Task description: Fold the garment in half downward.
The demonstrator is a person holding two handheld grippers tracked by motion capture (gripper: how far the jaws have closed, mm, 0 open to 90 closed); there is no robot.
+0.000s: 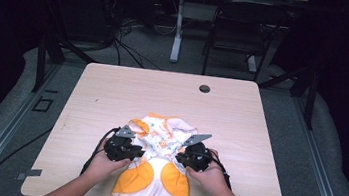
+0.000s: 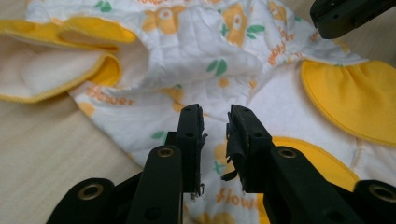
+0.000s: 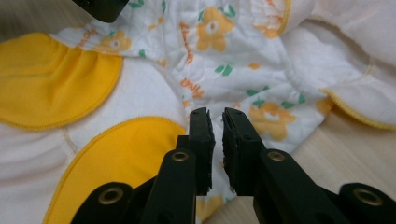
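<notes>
Since both the left gripper [image 2: 215, 123] and right gripper [image 3: 217, 123], jaws slightly apart, hover over the garment [image 1: 155, 176] at 6 o'clock, closing may snag extra layers.

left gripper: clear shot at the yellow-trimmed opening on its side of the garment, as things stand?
Probably yes. The left gripper sits over the garment, jaws slightly apart, and the yellow-trimmed opening lies just ahead on the table with nothing between. The right gripper is off to the other side.
</notes>
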